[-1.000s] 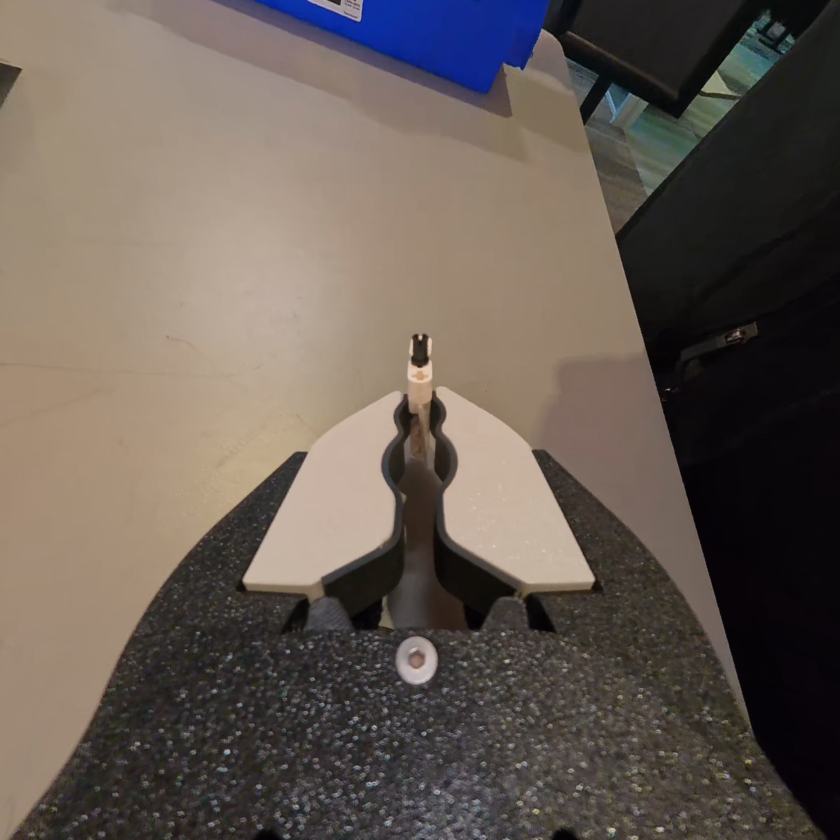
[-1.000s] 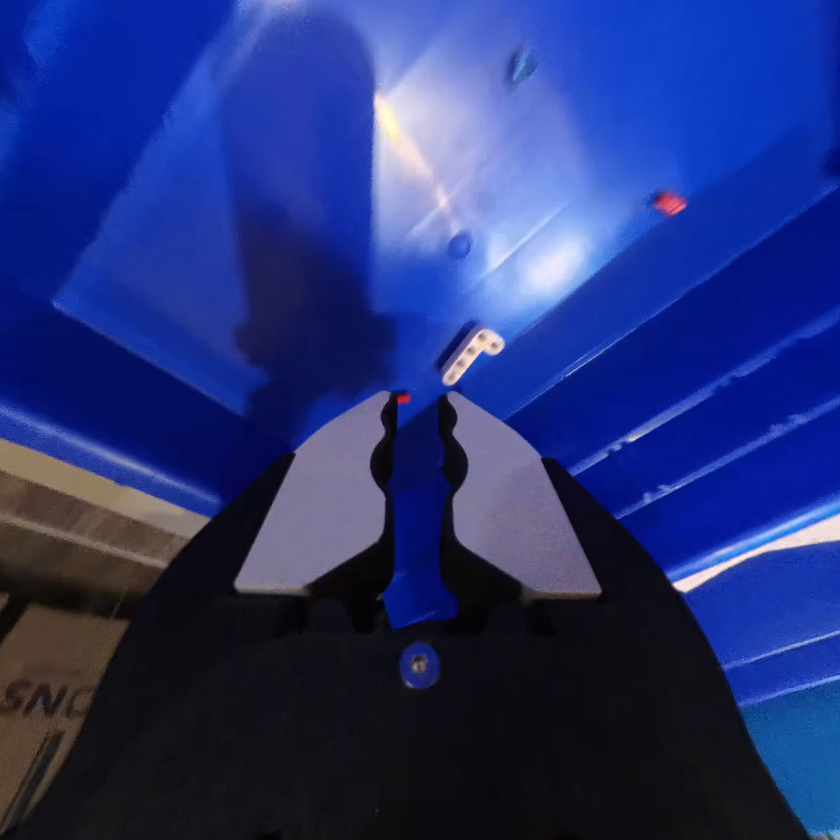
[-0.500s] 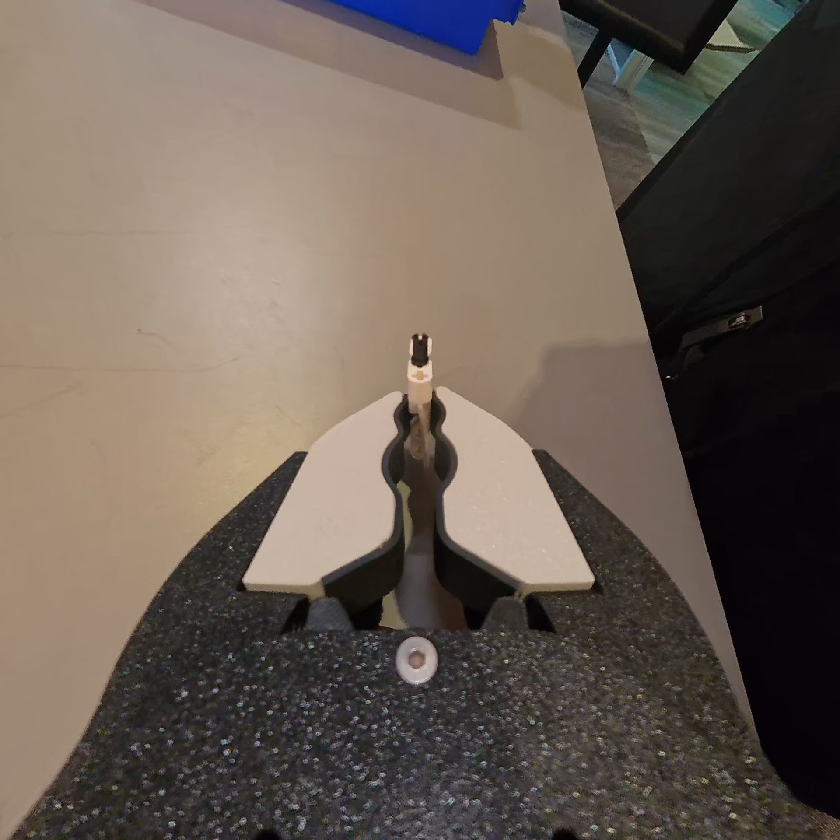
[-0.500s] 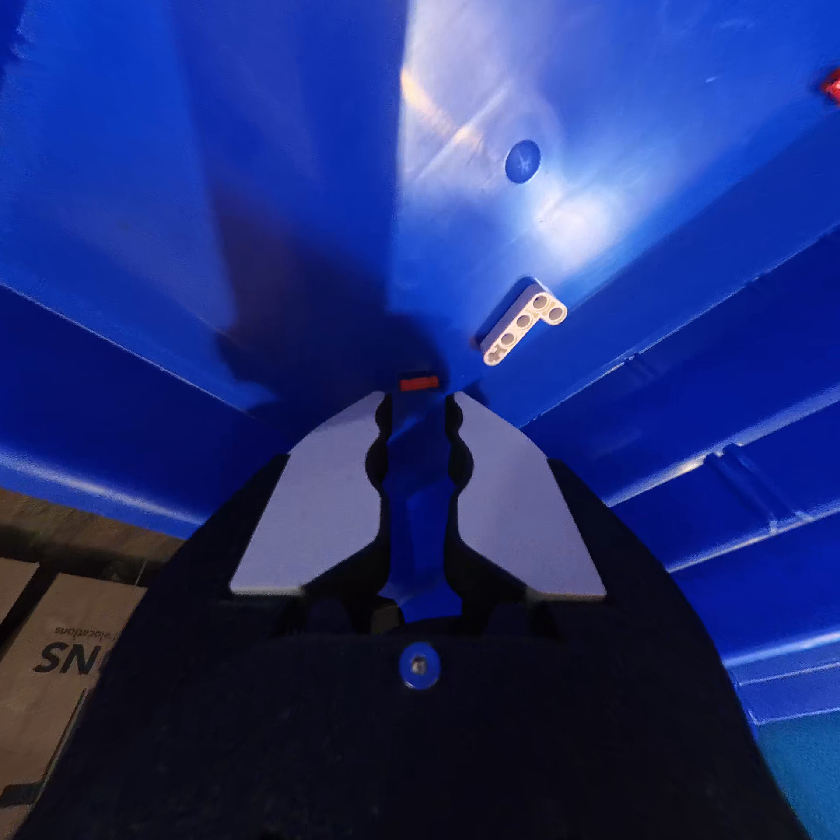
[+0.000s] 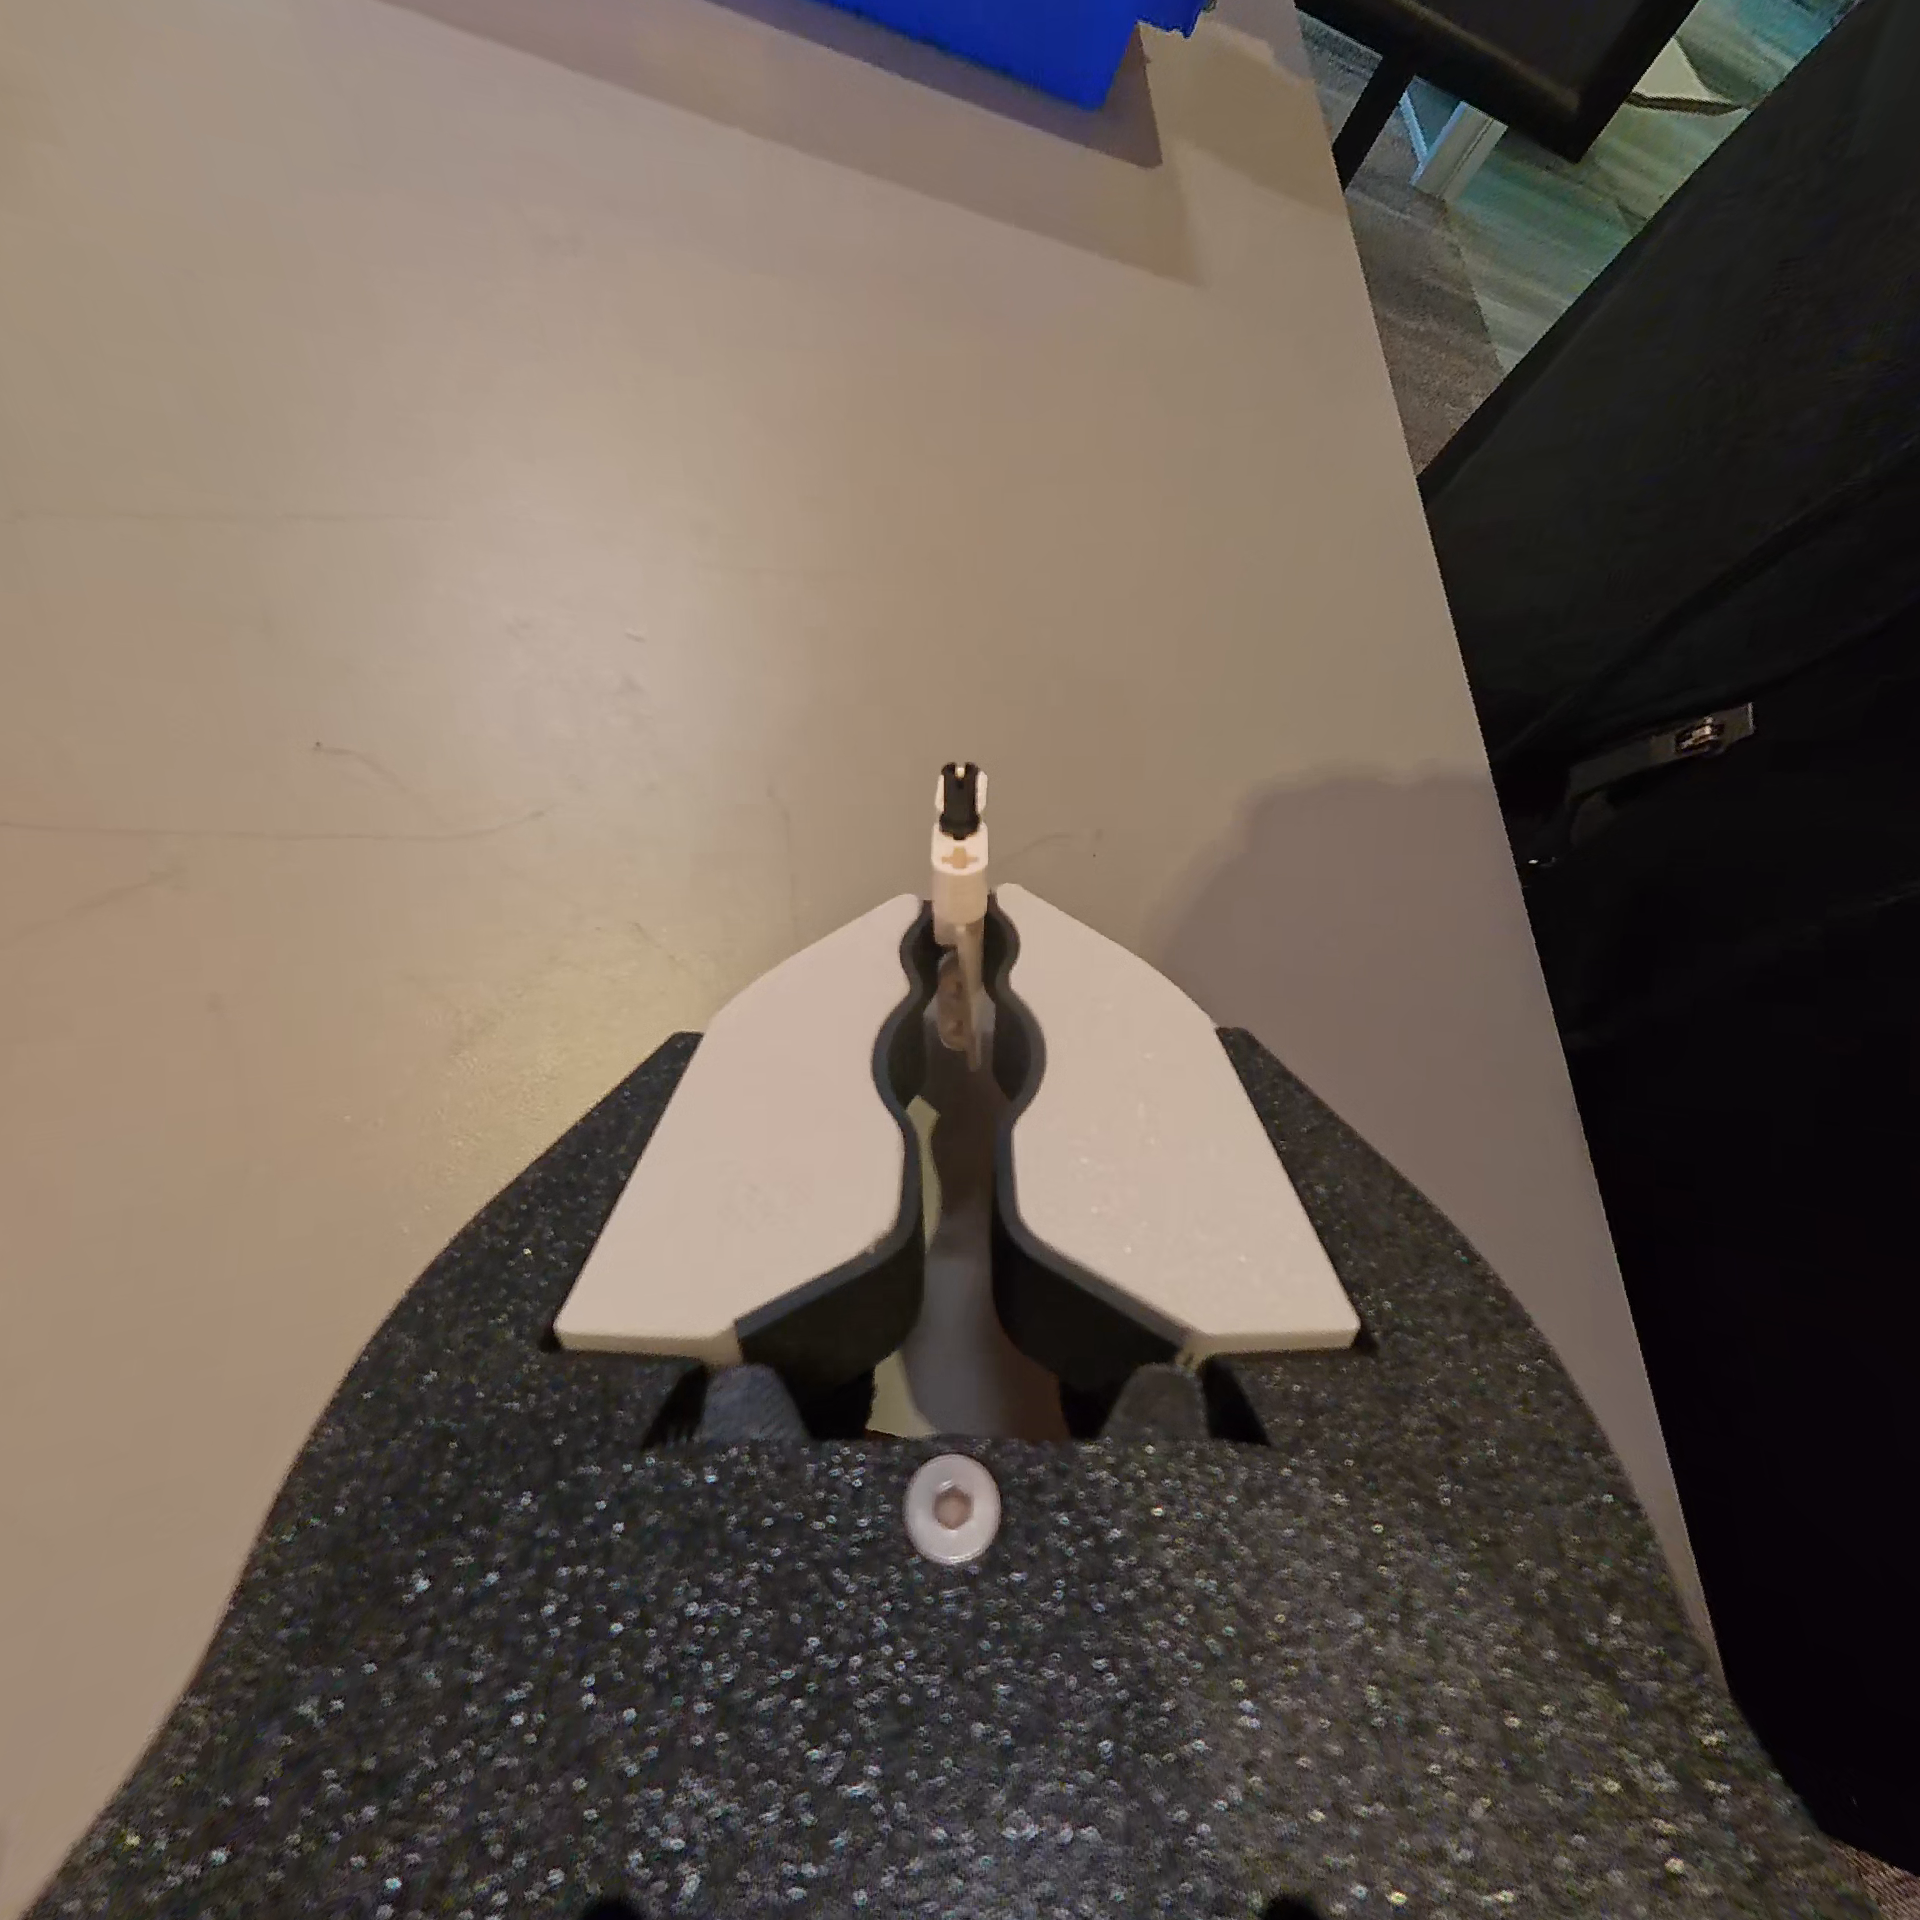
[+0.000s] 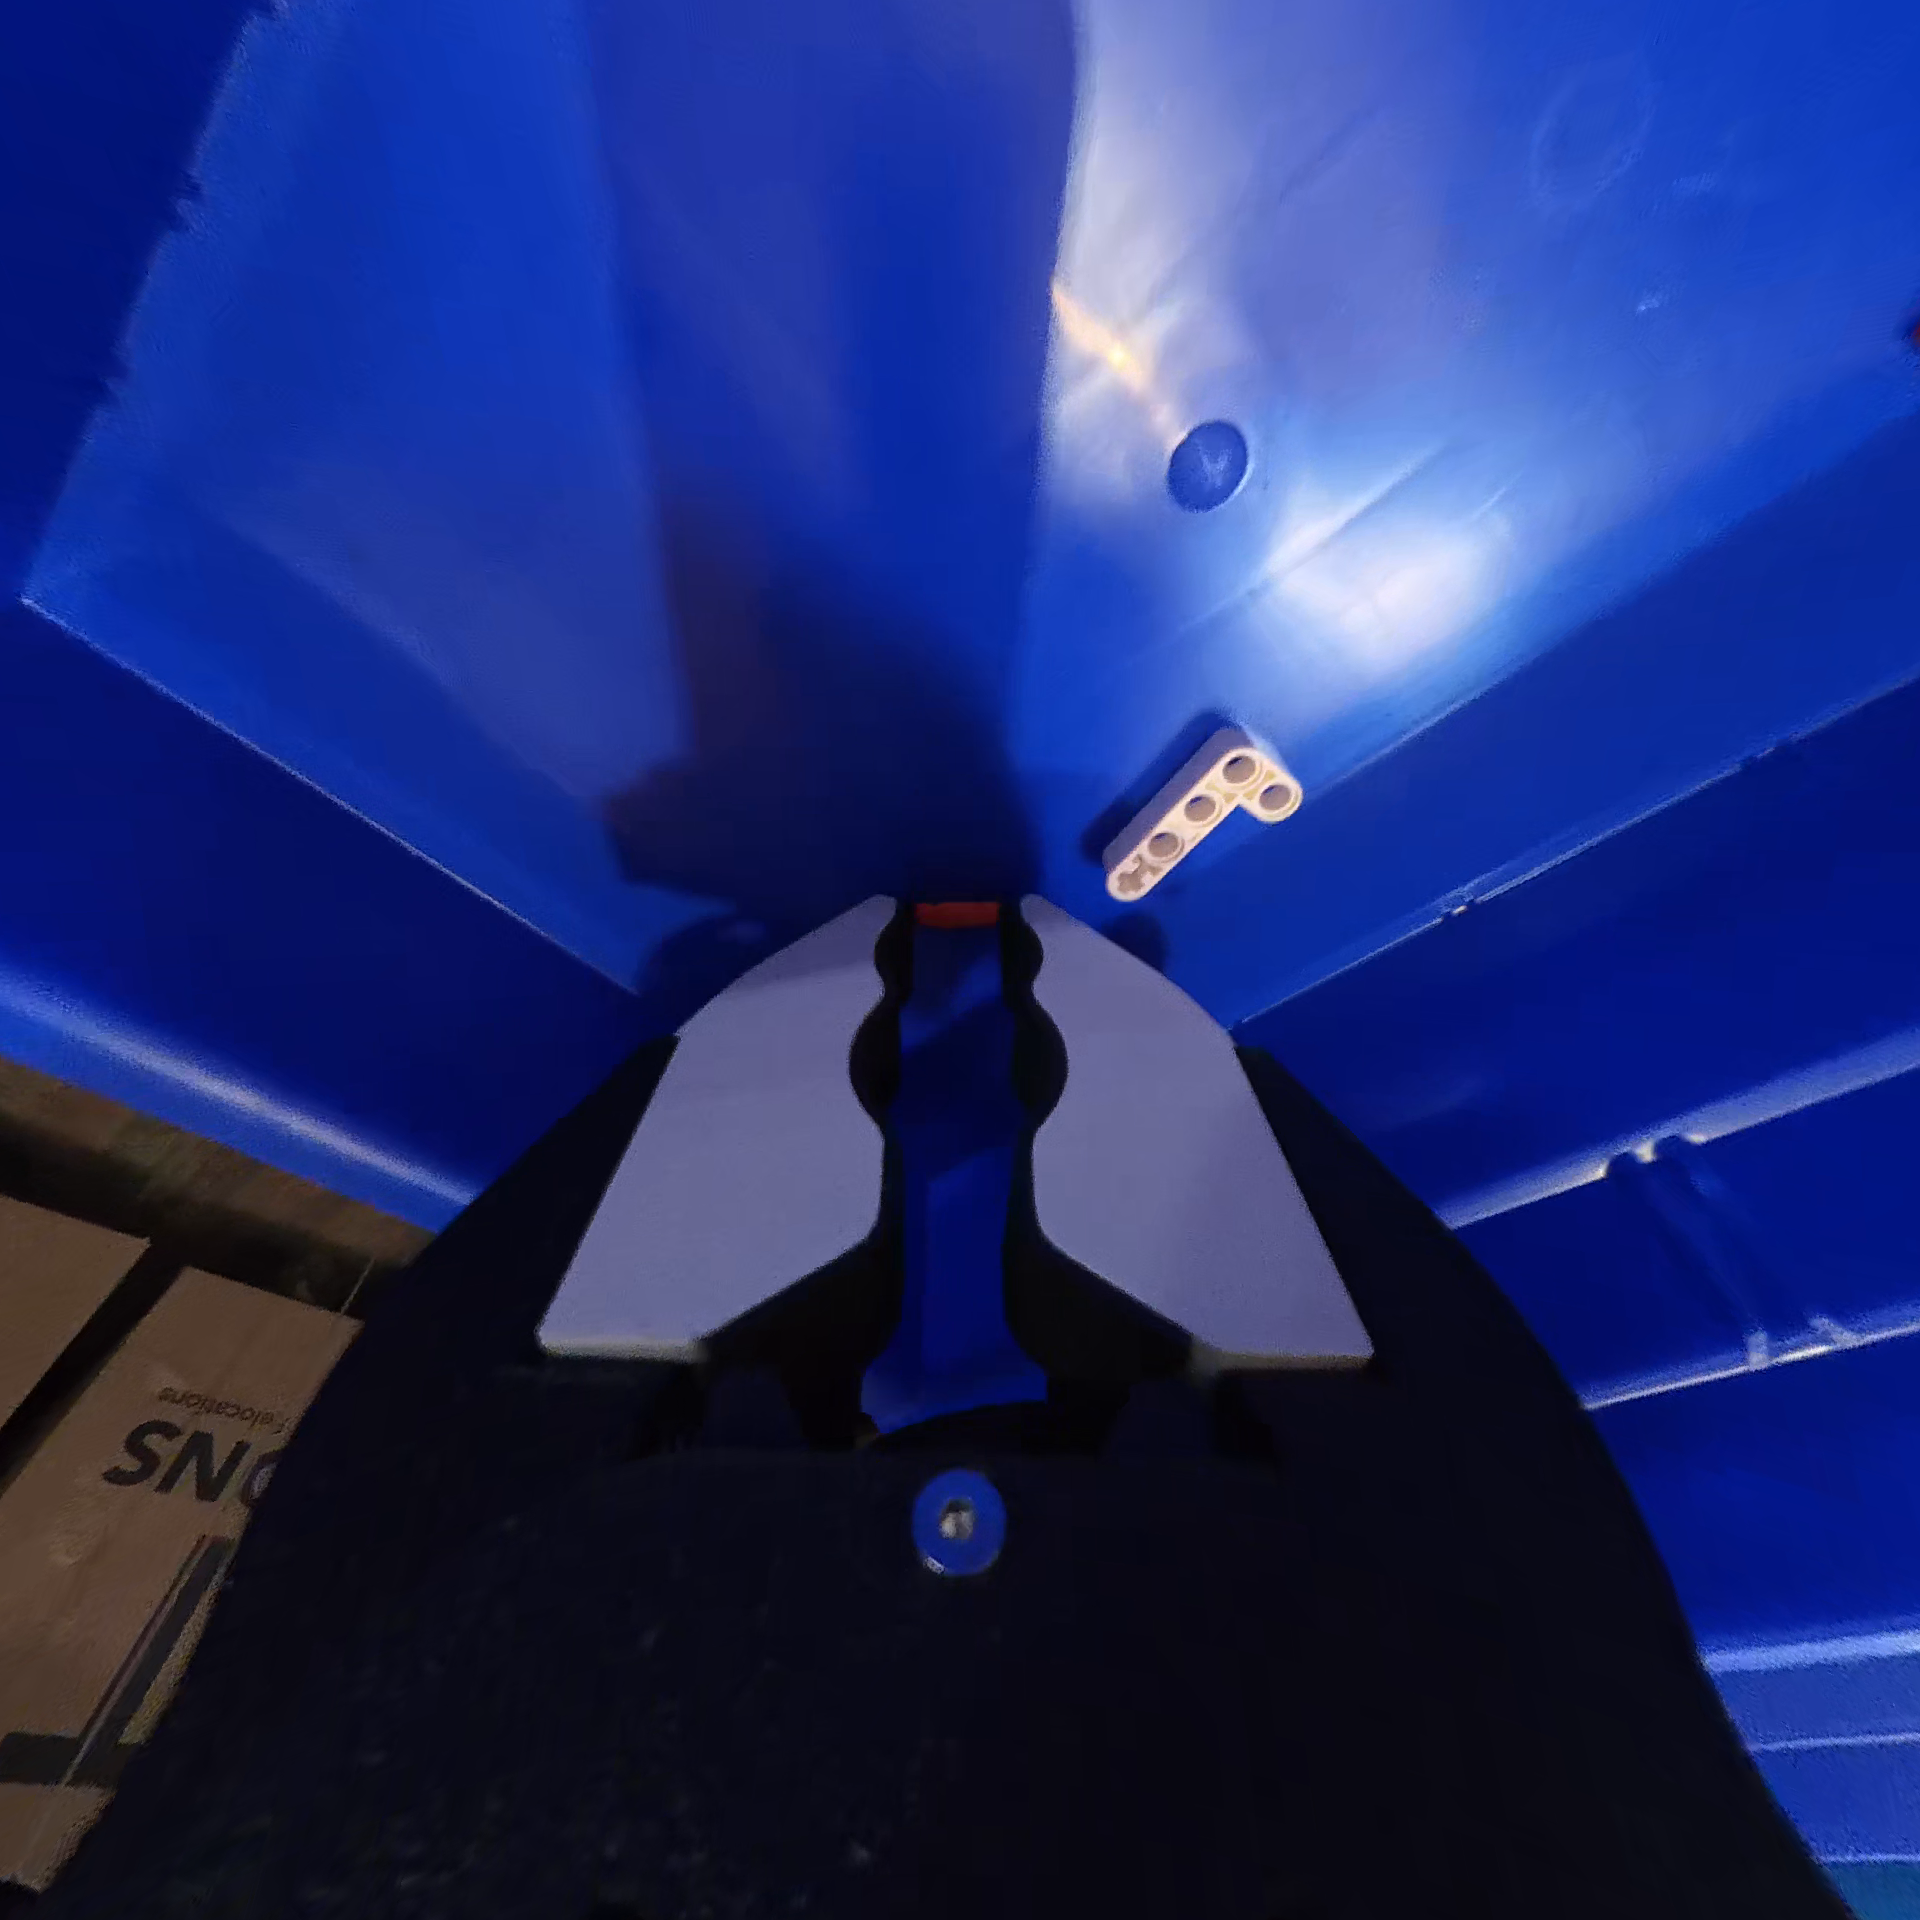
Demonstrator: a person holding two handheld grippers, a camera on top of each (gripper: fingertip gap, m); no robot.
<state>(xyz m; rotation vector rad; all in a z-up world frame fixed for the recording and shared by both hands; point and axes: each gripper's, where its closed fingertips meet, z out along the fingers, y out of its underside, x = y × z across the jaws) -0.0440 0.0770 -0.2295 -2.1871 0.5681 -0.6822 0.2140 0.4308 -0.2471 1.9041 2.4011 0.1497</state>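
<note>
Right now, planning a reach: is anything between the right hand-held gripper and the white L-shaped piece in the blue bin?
Nothing visible: only bare blue bin floor between the right hand-held gripper and the white L-shaped piece. A red piece sits between its fingertips.

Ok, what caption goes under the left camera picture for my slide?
Left gripper fingers pinching a white toy beam tipped with a black pin, above a beige table.

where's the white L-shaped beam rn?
Right wrist view: the white L-shaped beam lies on the floor of the blue bin, just up and right of the right gripper fingers, untouched.
</note>
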